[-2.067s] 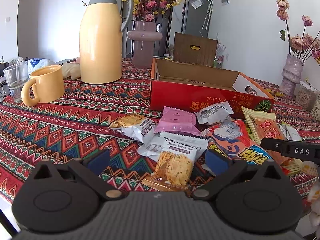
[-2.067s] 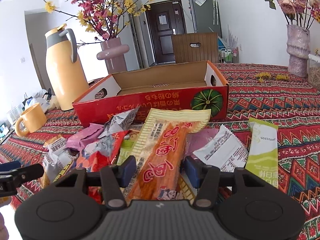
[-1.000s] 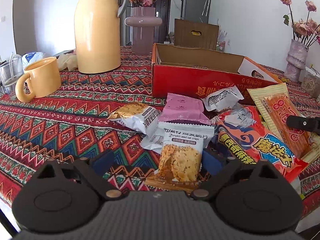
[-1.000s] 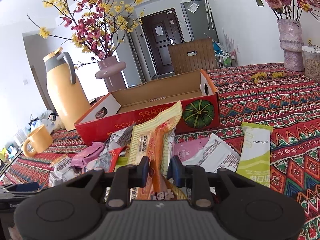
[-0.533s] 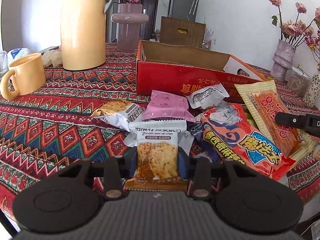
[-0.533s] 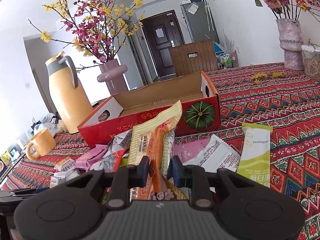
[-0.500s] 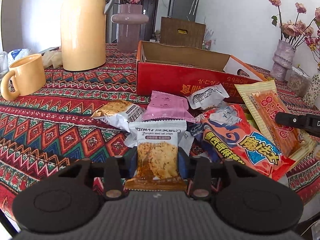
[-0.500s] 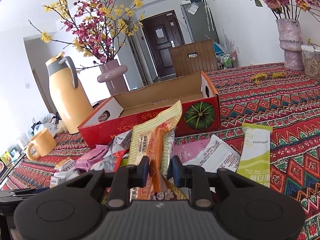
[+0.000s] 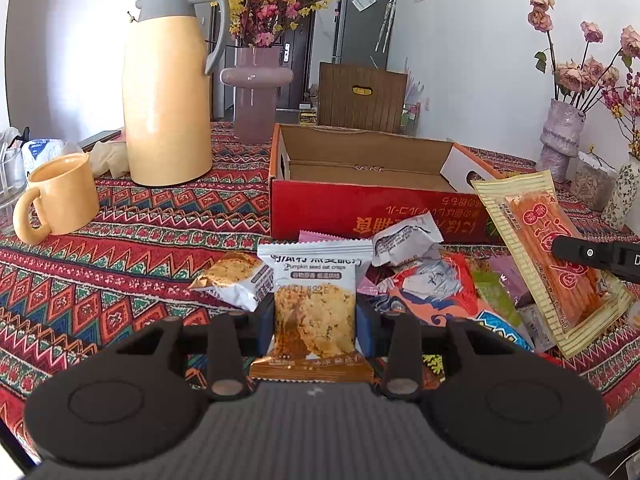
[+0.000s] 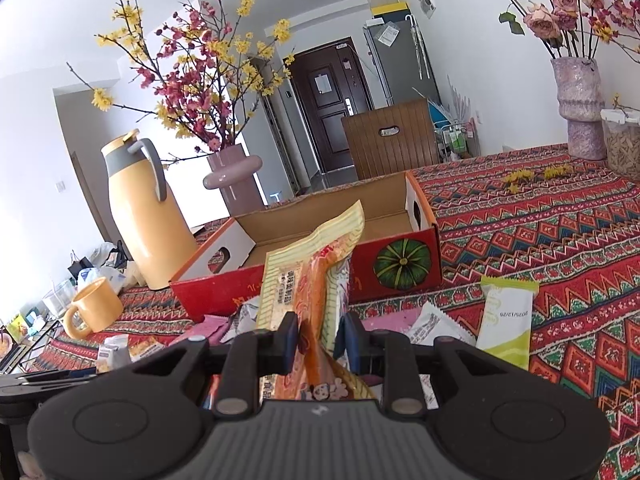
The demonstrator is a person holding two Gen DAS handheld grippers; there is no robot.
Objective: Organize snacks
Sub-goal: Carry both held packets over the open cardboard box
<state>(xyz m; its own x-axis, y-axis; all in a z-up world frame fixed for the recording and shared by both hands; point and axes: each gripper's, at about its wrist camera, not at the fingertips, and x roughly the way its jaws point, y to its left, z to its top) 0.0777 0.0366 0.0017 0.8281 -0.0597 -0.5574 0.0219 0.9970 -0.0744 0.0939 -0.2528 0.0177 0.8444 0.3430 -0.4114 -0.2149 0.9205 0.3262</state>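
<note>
The left tongs (image 9: 315, 322) are clenched on the pumpkin seed crisp packet (image 9: 314, 300), pads pressing both side edges of its lower half. The right tongs (image 10: 318, 340) are clenched on the long orange snack pack (image 10: 316, 272), which stands up and folds between the pads. Both packets sit just in front of the open red box (image 9: 360, 204), which stands on the patterned surface (image 9: 120, 256) and appears empty.

**Risks**

1. Slip. Both wrappers are glossy film and gripped only at the lower part. A quick swing toward the box may let a packet slide out of the pads.
2. Crushing. The crisp packet holds a brittle biscuit; the clamping force may crack it.
3. Snagging. The long orange snack pack reaches well beyond the tongs. Its free top edge may catch the front wall of the box if carried too low.
4. Collision. The two tongs work close together, and the right tongs show at the edge of the left wrist view. Simultaneous moves into the box may make them meet.
5. Scatter. The loose pile lies directly below; a low pass may drag packets off it.

**Inventory (visible)**

- Red box: one.
- Held packets: two.
- Loose packets: at least seven, overlapping, so the exact count cannot be told. One green stick pack (image 10: 506, 316) lies apart from the pile.
- Yellow thermos jug (image 9: 168, 80): one.
- Yellow mug (image 9: 60, 196): one.
- Flower vases: at least three.
</note>
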